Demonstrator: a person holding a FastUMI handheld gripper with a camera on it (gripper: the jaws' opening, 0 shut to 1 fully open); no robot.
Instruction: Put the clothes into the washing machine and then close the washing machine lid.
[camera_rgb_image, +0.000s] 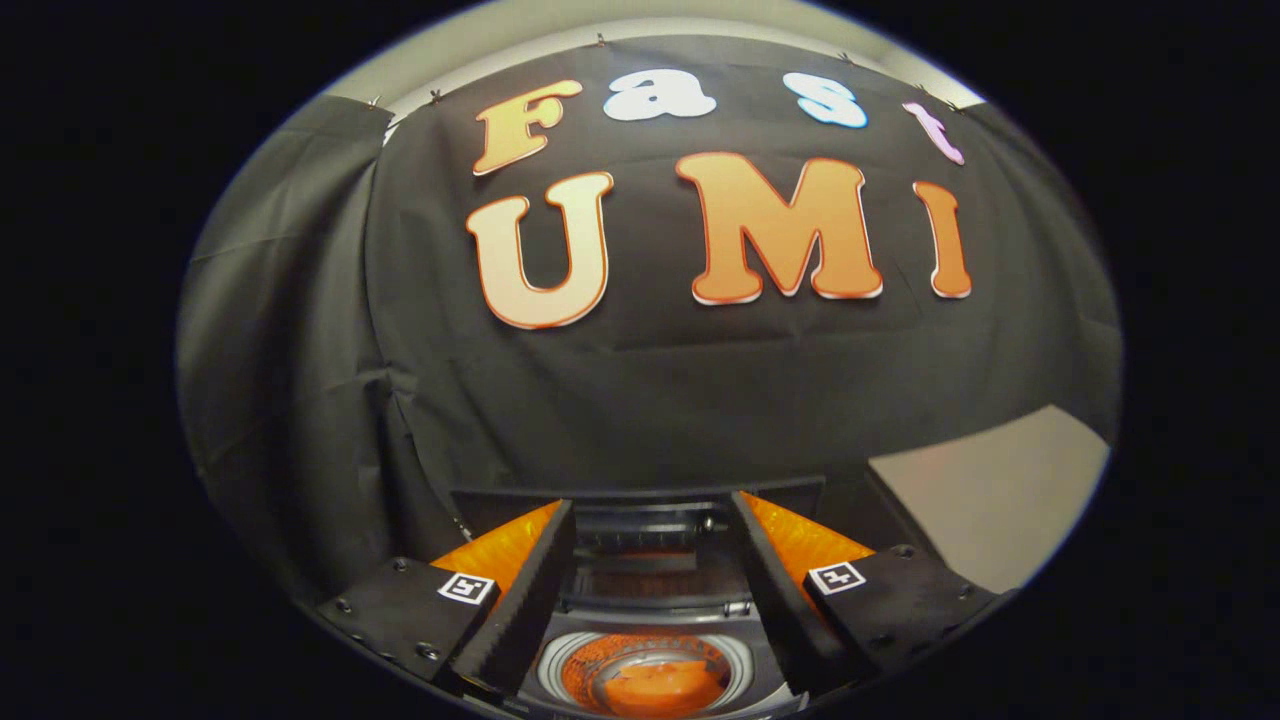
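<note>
With its lid (640, 530) raised, the washing machine (645, 672) opens upward

one washing machine (650, 610), one orange garment (655, 688) in its drum, one claw (650, 590), two spread fingers (520, 610)

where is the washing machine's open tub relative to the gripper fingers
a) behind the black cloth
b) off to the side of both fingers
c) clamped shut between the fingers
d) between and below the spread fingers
d: the gripper is open, its fingers spread apart, and the round tub of the washing machine sits in the gap between them with an orange item inside.
</note>
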